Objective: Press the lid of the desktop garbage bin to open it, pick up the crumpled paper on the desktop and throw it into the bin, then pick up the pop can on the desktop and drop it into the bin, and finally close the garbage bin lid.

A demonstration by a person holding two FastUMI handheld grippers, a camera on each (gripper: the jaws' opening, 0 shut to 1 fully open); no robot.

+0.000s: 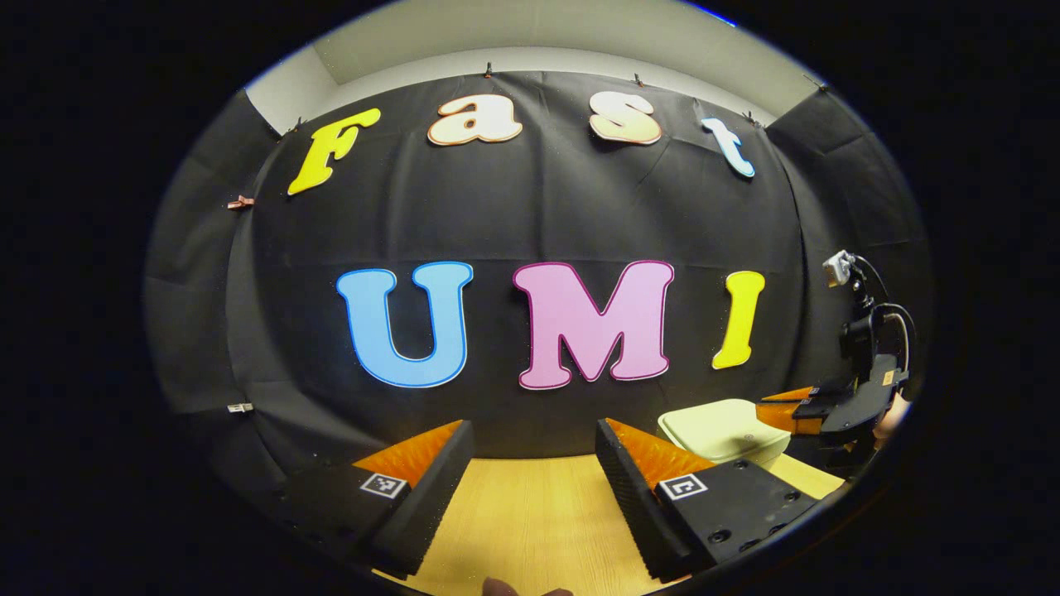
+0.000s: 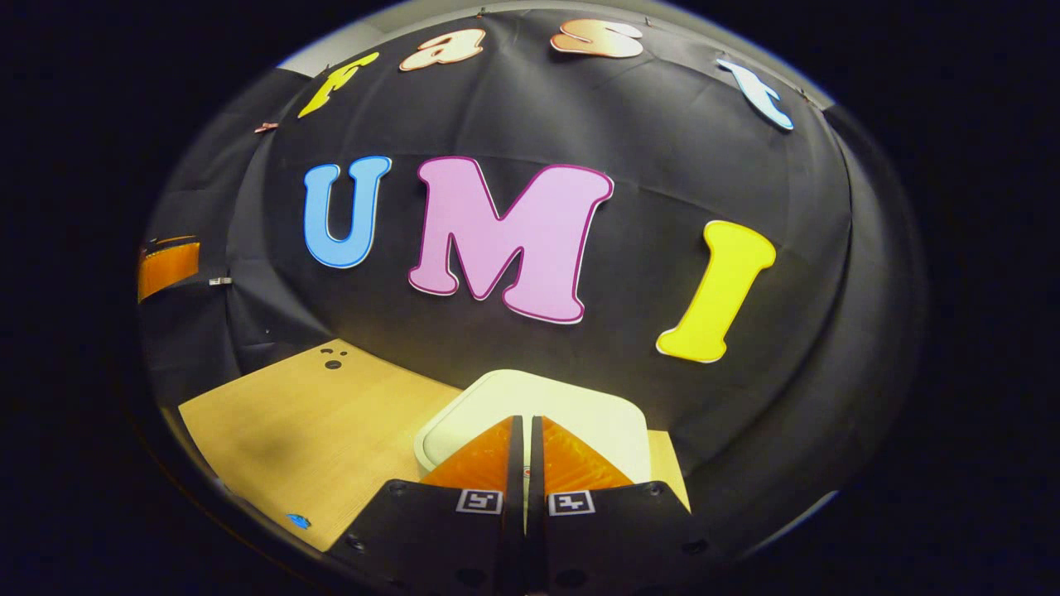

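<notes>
Light wooden table point(image 2: 306, 430) with a pale, closed-lid garbage bin point(image 2: 571, 406) on it.

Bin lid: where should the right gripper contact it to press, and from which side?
The bin lid lies flat and closed, a broad rounded square on the table. It offers nothing to pinch, so come straight down from above with the right gripper closed, fingertips near the lid's middle. The left gripper is open, off to the side.
</notes>
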